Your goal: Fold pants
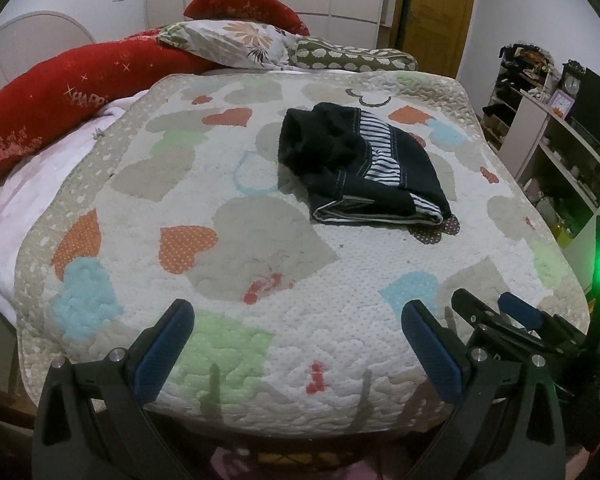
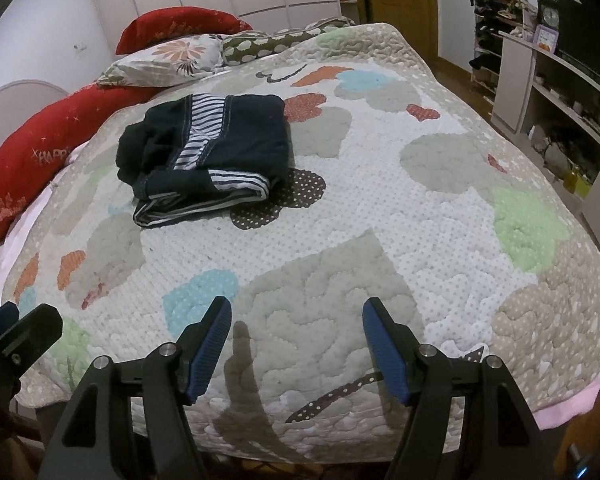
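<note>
Dark navy pants with a white-striped lining lie folded in a compact bundle on the quilted bedspread. They also show in the right wrist view, left of centre. My left gripper is open and empty, hovering over the quilt's near edge, well short of the pants. My right gripper is open and empty too, over the near edge to the right of the left one. The right gripper's fingers show at the lower right of the left wrist view.
Red cushions, a floral pillow and a spotted pillow lie at the head of the bed. White shelving with clutter and a clock stands to the right. A wooden door is at the back.
</note>
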A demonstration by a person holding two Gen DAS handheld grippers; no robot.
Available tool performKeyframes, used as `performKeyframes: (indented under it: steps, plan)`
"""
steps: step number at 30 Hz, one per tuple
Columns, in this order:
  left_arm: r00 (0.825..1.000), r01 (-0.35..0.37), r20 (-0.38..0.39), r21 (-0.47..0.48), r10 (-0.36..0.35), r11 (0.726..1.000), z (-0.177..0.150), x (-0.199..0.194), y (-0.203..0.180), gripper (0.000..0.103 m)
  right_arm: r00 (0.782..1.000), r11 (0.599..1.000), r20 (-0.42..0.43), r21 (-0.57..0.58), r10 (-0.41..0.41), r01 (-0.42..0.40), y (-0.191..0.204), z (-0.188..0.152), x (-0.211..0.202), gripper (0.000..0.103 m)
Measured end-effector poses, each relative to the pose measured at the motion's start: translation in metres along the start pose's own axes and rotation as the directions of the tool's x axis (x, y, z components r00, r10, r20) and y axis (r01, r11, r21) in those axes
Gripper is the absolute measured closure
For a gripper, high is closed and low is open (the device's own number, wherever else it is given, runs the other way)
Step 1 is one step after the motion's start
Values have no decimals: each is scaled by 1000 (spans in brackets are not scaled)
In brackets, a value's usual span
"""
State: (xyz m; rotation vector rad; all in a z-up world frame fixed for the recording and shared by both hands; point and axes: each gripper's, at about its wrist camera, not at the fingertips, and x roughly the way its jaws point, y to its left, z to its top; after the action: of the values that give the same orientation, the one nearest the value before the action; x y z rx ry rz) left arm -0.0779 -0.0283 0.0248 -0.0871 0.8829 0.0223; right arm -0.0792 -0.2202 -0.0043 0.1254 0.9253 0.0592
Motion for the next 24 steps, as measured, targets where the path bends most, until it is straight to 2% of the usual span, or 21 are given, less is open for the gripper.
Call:
performKeyframes:
  steps: [24]
  plan:
    - [997,61,-38,2,-61,998,-6,7,-1,0,999,998,3,-52,-35,35,11,-5,3,28]
